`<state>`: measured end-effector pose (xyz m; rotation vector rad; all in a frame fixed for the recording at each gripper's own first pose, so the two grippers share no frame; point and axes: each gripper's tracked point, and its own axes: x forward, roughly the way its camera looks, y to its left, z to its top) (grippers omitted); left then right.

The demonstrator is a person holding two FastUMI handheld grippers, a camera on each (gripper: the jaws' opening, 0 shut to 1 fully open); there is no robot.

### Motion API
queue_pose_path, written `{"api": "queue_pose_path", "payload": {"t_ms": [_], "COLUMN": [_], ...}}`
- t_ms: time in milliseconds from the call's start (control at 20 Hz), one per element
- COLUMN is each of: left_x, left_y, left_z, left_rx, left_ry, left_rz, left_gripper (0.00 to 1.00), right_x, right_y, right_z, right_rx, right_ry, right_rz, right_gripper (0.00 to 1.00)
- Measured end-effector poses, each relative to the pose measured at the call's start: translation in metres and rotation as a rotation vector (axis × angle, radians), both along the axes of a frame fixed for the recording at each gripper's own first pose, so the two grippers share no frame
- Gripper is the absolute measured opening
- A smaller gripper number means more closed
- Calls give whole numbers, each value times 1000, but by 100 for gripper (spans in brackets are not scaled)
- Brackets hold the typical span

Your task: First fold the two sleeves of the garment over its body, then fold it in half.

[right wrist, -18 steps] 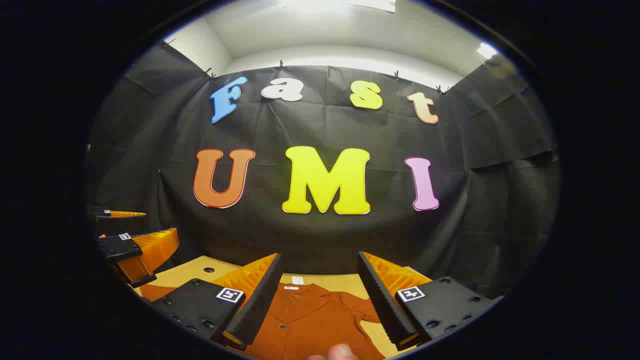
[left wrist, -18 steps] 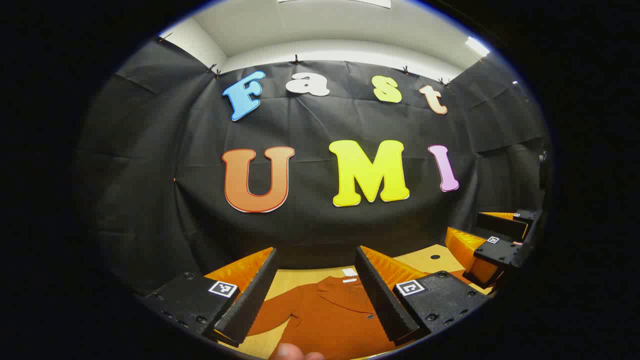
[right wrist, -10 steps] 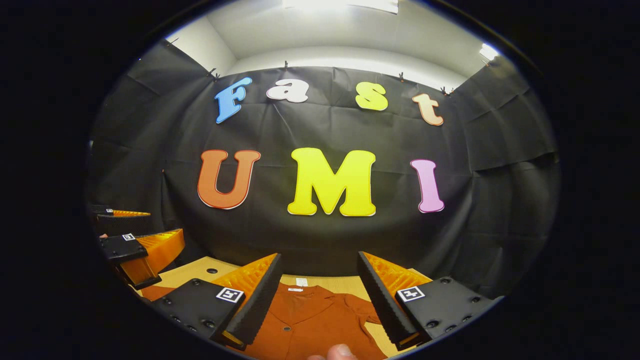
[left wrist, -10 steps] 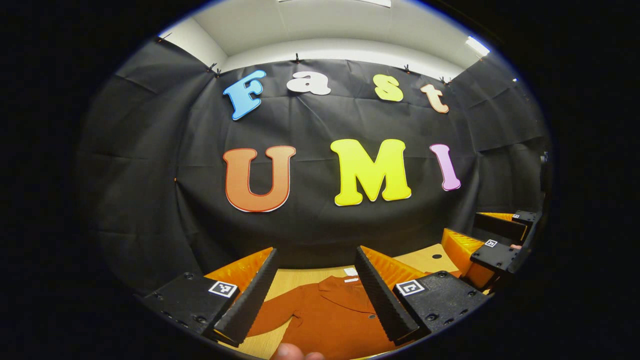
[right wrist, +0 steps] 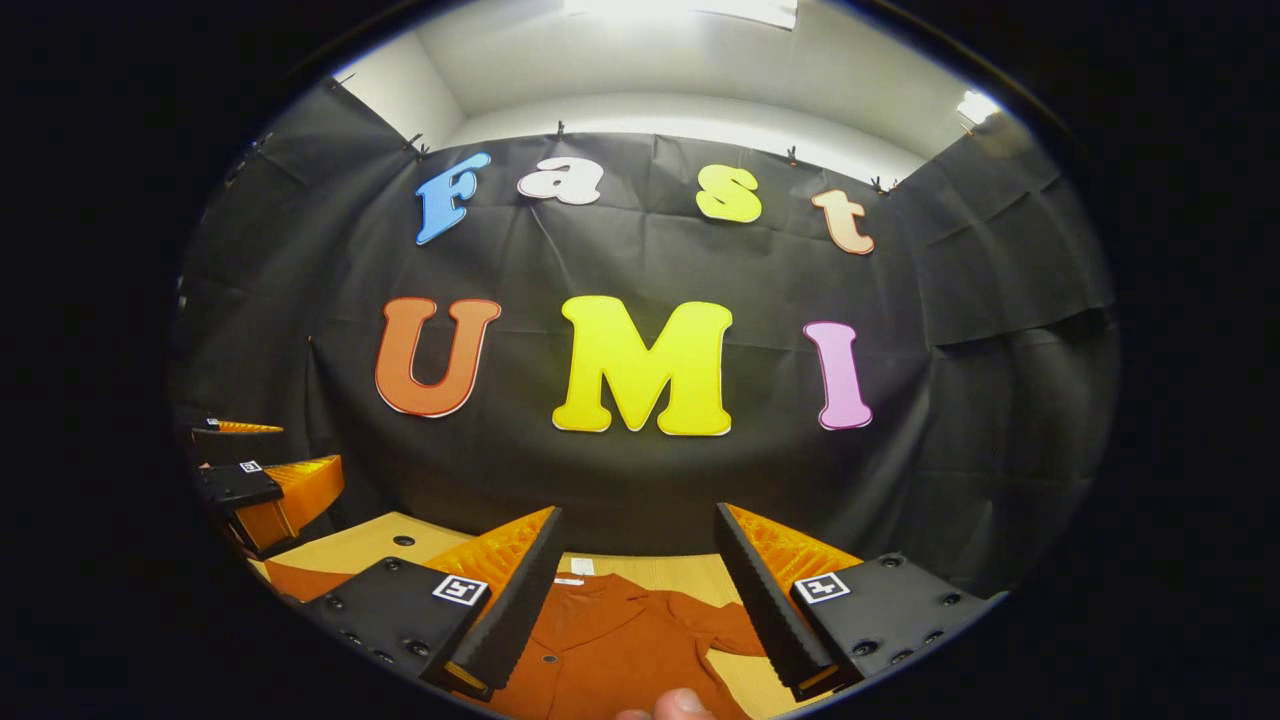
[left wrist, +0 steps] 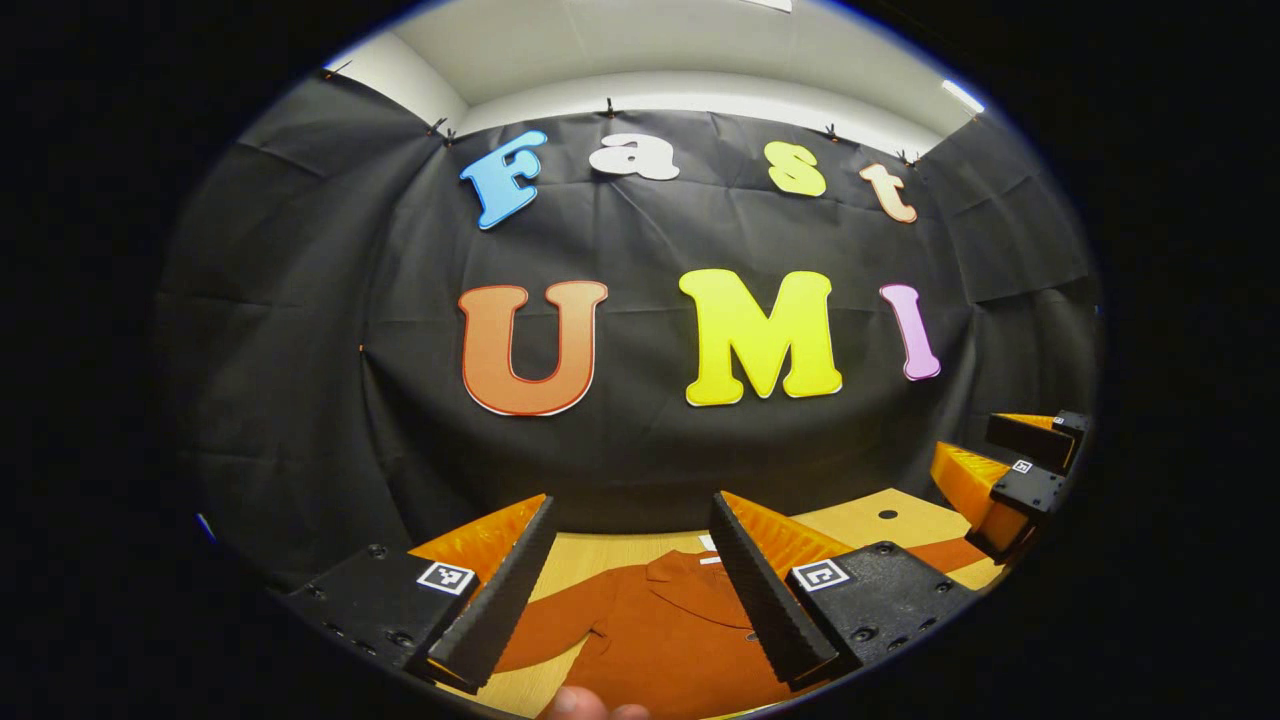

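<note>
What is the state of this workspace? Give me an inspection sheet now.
Surface: a pale wooden table with a small dark hole near its far edge.
Job's things: an orange shirt lies flat, collar toward the wall, with a white tag at the neck. Both sleeves are spread out, not yet folded.
Clutter: nothing seen.
Grippers: the left gripper and the right gripper are both open above the shirt, holding nothing. A fingertip shows at the bottom edge.
Cables: nothing seen.
Surroundings: black cloth wall behind the table, white ceiling with lights above.
</note>
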<state>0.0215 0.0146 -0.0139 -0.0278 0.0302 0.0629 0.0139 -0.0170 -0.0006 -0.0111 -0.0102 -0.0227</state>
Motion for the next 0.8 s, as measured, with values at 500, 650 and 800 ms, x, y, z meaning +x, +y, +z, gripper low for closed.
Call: {"api": "queue_pose_path", "payload": {"t_ms": [500,650,800], "left_x": [8,12,14], "left_y": [-16,-21,-26], "left_z": [-9,-10,-11], "left_rx": [-13,-16,-14], "left_ry": [6,9,15], "left_rz": [-40,-47,-42], "left_gripper": [99,99,99], "right_x": [14,18,23], "right_y": [-10,-17,-24], "right_z": [-12,-11,-12], "right_rx": [16,25,30], "right_ry": [28,31,40], "right_rz": [-5,-9,-10], "right_gripper": [95,94,94]}}
